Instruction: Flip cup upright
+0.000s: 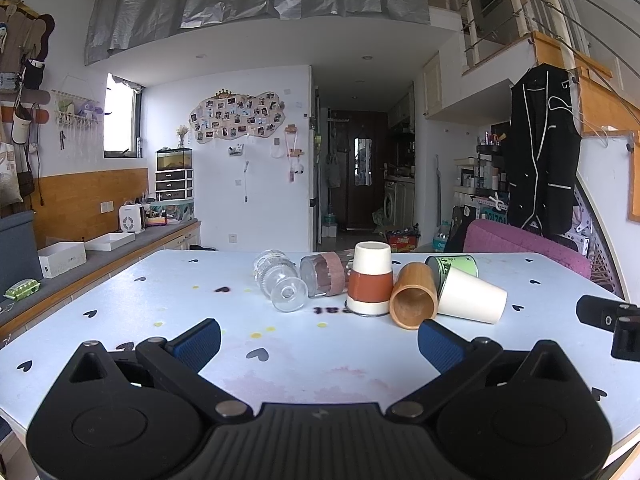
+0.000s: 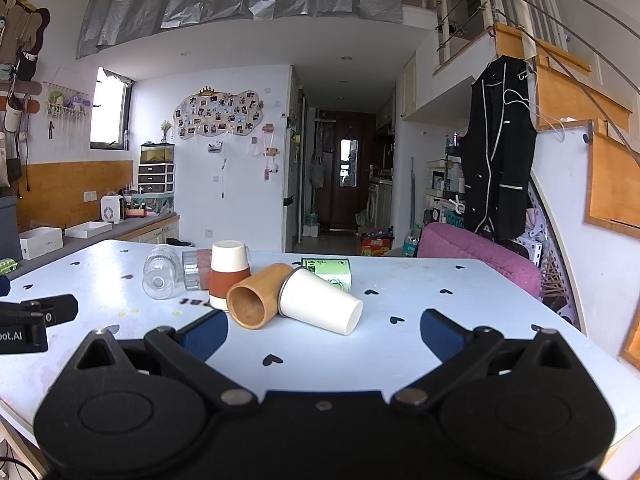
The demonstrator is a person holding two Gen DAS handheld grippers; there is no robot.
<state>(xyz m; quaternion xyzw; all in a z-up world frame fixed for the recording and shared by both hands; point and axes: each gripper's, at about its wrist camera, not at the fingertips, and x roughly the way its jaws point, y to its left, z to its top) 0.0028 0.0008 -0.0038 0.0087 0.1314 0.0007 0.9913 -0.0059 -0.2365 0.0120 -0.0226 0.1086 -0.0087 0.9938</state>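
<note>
Left gripper (image 1: 319, 340) gapes wide, holding nothing; right gripper (image 2: 324, 332) likewise. Ahead on the bench (image 2: 440, 320), the white cup (image 2: 318, 304) lies tipped, half hiding a green can (image 2: 334, 274); the bamboo cup (image 2: 254, 298) touches it.

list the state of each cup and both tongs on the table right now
glass cup: lying on its side
ribbed glass with brown band: lying on its side
white and brown cup: upside down, standing on its rim
wooden cup: on its side, mouth toward camera
white paper cup: on its side
green can: on its side
left tongs: open, empty
right tongs: open, empty
</note>
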